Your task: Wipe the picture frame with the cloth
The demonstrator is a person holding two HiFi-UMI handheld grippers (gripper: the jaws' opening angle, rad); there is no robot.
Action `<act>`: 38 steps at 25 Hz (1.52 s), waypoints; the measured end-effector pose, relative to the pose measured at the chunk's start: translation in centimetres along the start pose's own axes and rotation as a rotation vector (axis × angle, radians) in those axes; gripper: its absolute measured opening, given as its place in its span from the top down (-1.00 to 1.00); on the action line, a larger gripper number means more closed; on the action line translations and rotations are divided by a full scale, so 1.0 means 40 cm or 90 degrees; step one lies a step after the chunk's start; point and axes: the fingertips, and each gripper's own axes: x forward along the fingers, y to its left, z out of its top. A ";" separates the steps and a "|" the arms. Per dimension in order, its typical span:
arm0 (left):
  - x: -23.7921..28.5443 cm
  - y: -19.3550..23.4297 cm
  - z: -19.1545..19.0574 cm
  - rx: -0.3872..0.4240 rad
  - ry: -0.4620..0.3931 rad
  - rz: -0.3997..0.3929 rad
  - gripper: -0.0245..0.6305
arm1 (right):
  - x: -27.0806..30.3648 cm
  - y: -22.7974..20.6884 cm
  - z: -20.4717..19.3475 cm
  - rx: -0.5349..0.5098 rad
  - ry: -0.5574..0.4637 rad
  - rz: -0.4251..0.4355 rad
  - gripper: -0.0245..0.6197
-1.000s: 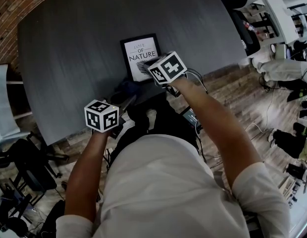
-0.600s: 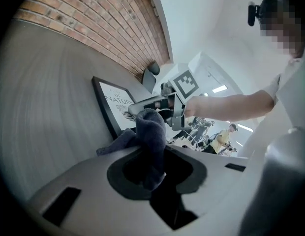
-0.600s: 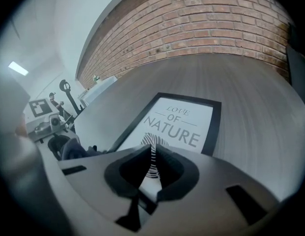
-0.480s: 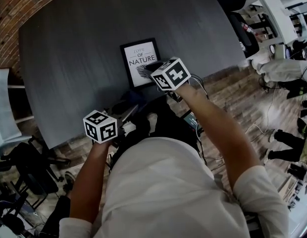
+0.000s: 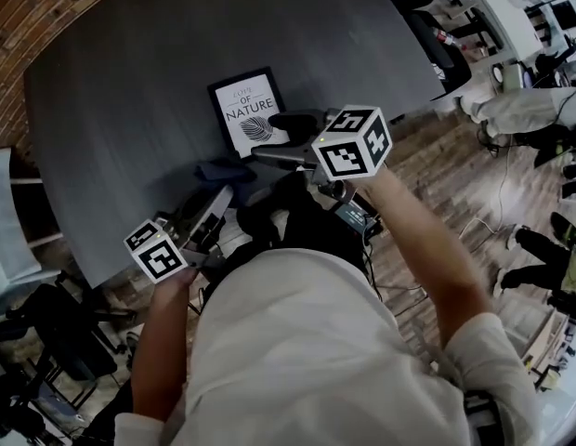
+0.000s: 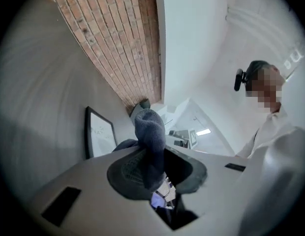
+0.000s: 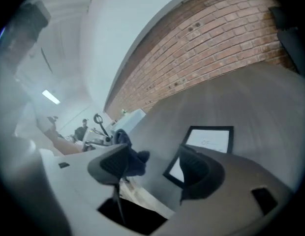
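- Since the earlier frame both grippers had come up off the table (image 5: 111, 110). In the head view the right marker cube (image 5: 355, 142) loomed larger, and the left marker cube (image 5: 158, 249) had swung toward the lower left.
- The right gripper (image 7: 156, 167), which had been shut a second before, was opening its jaws. Nothing stood between them, and only the table and one corner of the frame showed through the gap.
- The left gripper (image 6: 160, 173) was pinched narrow on the cloth (image 6: 148, 141). A bunched dark-blue wad of it stuck out past the pads.
- The picture frame (image 5: 243, 111) lay flat and face up on the dark table, near the person's edge. Neither gripper was touching it.
- In the head view the cloth hung just beside the frame's lower corner, but no view showed whether it brushed the frame.
- This suggested the wiping contact had been broken, either as a pause between strokes or because the wipe was done.
- With the right gripper off it, the frame looked free to slide if the cloth pushed across it again, so it would probably need steadying first.
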 end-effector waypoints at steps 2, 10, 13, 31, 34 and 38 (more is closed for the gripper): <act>0.018 -0.053 0.031 -0.023 -0.029 -0.063 0.69 | -0.006 0.080 0.017 0.038 -0.041 0.091 -0.18; 0.047 -0.146 0.086 -0.061 -0.064 -0.182 0.70 | -0.042 0.200 0.092 0.131 -0.158 0.261 -0.41; 0.051 -0.140 0.075 -0.062 -0.050 -0.182 0.69 | -0.027 0.238 0.071 0.102 -0.109 0.290 -0.41; 0.022 0.151 0.080 0.111 -0.055 0.154 0.24 | 0.059 -0.094 0.072 -0.040 0.045 -0.061 0.46; 0.058 0.199 0.012 0.230 0.078 0.230 0.11 | 0.100 -0.201 0.081 -0.129 0.112 -0.156 0.46; 0.102 0.236 -0.058 0.409 0.241 0.284 -0.01 | 0.147 -0.294 0.121 -0.263 0.177 -0.231 0.46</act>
